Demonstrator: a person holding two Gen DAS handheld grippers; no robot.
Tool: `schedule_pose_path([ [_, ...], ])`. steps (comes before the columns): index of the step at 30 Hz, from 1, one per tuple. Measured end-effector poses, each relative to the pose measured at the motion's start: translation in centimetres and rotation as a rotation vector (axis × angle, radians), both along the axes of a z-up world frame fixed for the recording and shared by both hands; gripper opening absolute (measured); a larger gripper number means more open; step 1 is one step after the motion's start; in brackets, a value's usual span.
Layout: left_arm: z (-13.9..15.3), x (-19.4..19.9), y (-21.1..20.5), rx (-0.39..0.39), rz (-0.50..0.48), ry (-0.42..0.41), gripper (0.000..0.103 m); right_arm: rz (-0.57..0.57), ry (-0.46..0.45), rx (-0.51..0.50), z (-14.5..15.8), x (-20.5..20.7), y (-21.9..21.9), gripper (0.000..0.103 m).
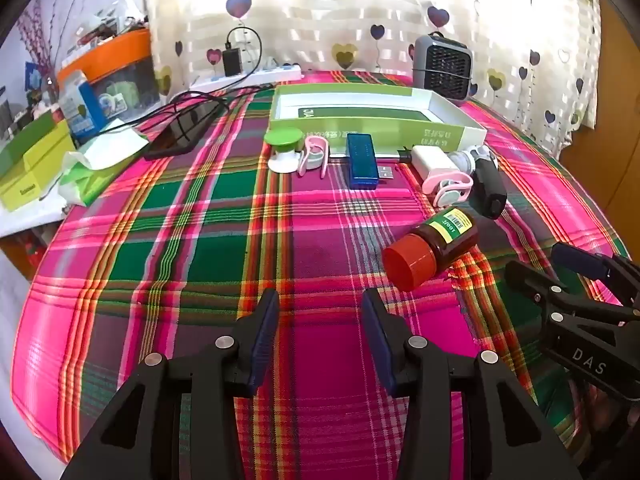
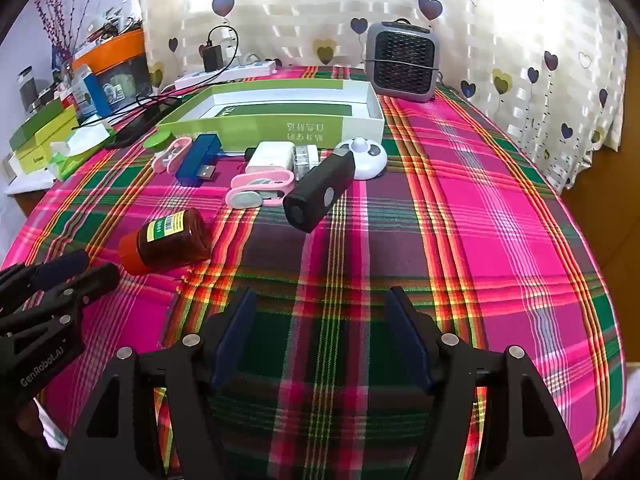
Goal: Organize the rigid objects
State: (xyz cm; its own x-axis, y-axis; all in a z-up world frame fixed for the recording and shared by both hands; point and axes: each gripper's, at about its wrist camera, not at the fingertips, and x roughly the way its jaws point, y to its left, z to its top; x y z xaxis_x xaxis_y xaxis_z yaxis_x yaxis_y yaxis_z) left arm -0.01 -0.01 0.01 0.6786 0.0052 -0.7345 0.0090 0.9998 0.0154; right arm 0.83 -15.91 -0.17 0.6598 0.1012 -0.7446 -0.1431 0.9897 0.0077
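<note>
Lying before two open, empty claws: two pink clips (image 1: 314,156), one brown bottle (image 1: 436,248), one green box (image 1: 376,130).

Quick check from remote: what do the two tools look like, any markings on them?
Both are black plastic with silver screw heads and dark blue ribbed pads. The left tool carries white "GenRobot.AI" lettering; the right tool shows "DAS". No cables or sleeves visible.
</note>
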Motion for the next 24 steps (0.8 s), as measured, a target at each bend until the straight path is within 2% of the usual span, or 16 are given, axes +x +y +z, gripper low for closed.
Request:
schedule_pose_path([
  [24,0.0,-0.01,-0.01,-0.001,0.0,-0.002,0.041,-0.005,-0.018,0.001,-0.18,-0.2,-0.1,0.067],
])
